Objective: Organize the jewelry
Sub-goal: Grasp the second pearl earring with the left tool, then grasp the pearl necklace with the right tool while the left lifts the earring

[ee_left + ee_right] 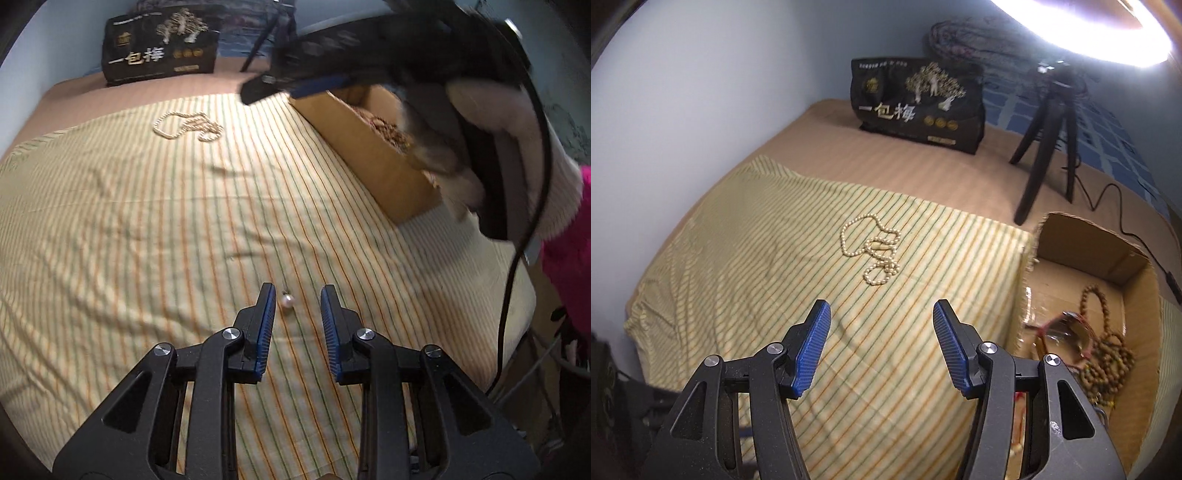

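A pearl pendant (pixel 286 302) on a thin chain lies on the striped cloth (pixel 147 240), just ahead of and between the tips of my open left gripper (pixel 297 295). A pearl bead necklace (pixel 188 126) lies coiled farther back; it also shows in the right wrist view (pixel 875 251). A cardboard box (pixel 1108 258) at the right holds brown bead strands (pixel 1108 354) and sunglasses (pixel 1067 328). My right gripper (pixel 882 314) is open and empty above the cloth, left of the box; it also shows above the box in the left wrist view (pixel 295 86).
A black snack bag (pixel 916 103) stands at the back of the bed. A small black tripod (pixel 1045 147) with a cable stands behind the box. A wall runs along the left. A bright ring light (pixel 1089 33) glares at the top right.
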Demonstrator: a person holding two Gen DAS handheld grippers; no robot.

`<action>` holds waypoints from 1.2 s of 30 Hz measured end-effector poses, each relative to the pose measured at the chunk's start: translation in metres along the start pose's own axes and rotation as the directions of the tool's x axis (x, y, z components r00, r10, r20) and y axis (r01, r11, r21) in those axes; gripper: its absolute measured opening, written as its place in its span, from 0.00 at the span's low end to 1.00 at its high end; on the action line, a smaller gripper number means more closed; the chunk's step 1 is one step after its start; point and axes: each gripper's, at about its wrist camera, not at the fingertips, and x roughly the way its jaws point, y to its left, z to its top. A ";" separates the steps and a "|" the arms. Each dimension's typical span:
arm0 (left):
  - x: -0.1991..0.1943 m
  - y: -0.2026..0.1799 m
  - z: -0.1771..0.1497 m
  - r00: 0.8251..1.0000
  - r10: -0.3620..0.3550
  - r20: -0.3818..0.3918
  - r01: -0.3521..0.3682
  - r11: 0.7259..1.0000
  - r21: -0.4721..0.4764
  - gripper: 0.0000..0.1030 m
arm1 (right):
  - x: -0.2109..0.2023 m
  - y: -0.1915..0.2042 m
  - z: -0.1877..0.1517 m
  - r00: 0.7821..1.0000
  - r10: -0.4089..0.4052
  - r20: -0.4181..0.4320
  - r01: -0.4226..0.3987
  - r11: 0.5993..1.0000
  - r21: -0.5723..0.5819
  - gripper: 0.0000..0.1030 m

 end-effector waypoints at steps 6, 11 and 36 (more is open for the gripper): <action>0.015 -0.002 -0.006 0.999 0.016 -0.033 -0.015 0.999 0.029 0.19 | 0.015 0.001 0.000 1.000 0.004 -0.025 -0.004 1.000 0.008 0.55; 0.026 0.003 -0.002 0.998 0.050 -0.037 -0.049 0.998 0.035 0.10 | 0.020 -0.003 0.002 0.999 0.000 -0.038 0.001 1.000 0.014 0.55; 0.006 0.080 0.007 0.990 0.143 -0.005 -0.142 0.974 -0.177 0.07 | 0.116 0.027 0.038 0.982 -0.126 -0.137 0.112 0.988 -0.104 0.59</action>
